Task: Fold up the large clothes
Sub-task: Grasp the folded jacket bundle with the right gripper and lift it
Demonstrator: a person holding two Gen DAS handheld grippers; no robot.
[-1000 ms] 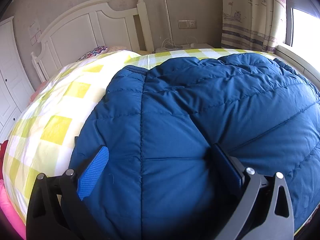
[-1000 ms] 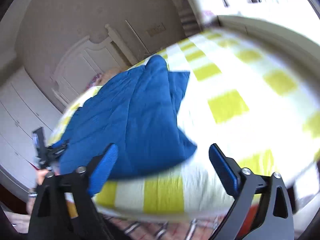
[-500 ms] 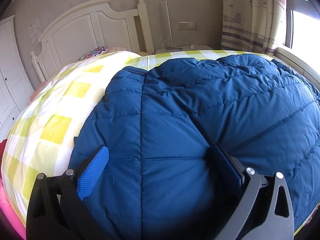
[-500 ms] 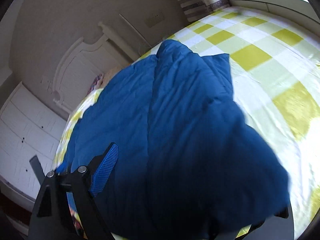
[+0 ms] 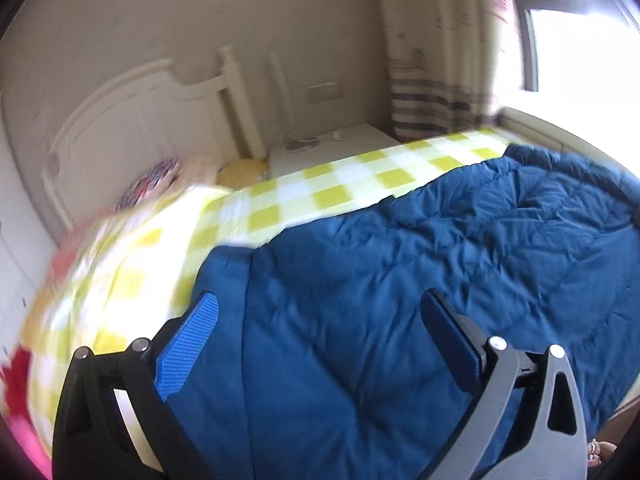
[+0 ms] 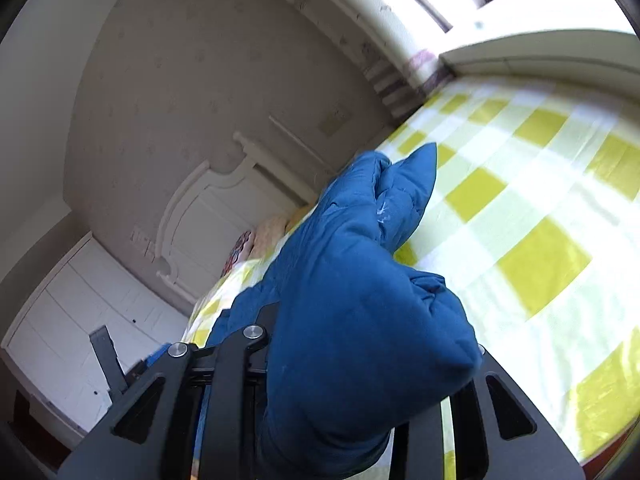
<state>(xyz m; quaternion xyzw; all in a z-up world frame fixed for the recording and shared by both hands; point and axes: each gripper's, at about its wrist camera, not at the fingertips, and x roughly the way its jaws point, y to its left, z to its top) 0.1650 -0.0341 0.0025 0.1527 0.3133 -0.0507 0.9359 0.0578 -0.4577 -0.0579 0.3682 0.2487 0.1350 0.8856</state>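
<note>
A large blue quilted jacket (image 5: 400, 260) lies spread on the bed. My left gripper (image 5: 320, 300) hovers open just above its near-left part, with fabric below the blue pads (image 5: 188, 344) and nothing pinched. In the right wrist view a bunched corner of the jacket (image 6: 340, 260) rises up from between the jaws of my right gripper (image 6: 372, 340). Those jaws are closing on the fabric, which hides the pads. A finger of the left gripper (image 6: 108, 352) shows at the lower left of that view.
The bed has a yellow and white checked sheet (image 5: 320, 196) (image 6: 540, 220) and a white headboard (image 5: 132, 120). Patterned pillows (image 5: 152, 180) lie by the headboard. A white nightstand (image 5: 332, 148), a curtain (image 5: 432, 80) and a window sill (image 6: 540, 52) stand beyond. White wardrobes (image 6: 80, 320) line the left.
My right gripper came in over the jacket's near edge and closed on it; the fabric now bunches up. The left gripper drew back and up, still open, and more sheet shows.
</note>
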